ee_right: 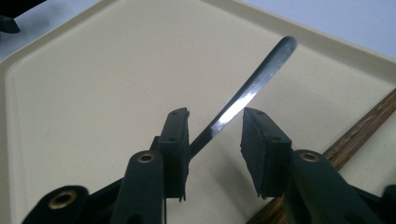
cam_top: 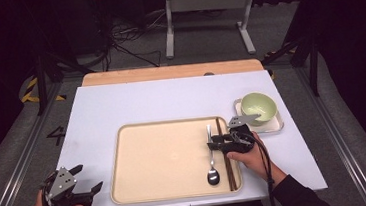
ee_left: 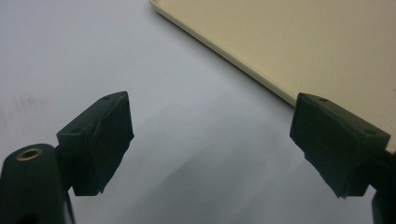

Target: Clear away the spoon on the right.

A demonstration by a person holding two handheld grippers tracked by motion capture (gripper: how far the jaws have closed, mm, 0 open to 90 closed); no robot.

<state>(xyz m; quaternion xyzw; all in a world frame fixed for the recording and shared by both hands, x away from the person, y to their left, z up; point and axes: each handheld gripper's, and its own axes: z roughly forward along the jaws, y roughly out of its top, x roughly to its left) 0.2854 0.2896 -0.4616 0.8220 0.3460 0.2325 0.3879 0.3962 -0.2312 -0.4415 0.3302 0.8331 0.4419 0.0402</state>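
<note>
Spoon (cam_top: 210, 153), slim shiny metal, on tray (cam_top: 148, 186)

Bright table, dark surroundings, soft focus.

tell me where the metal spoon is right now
In the high view the metal spoon lies in the beige tray's right part, just left of the dark wooden chopsticks.

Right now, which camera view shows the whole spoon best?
The high view: the spoon lies whole on the tray, bowl toward the person. The right gripper view gives a close look at the handle between open jaws.
</note>
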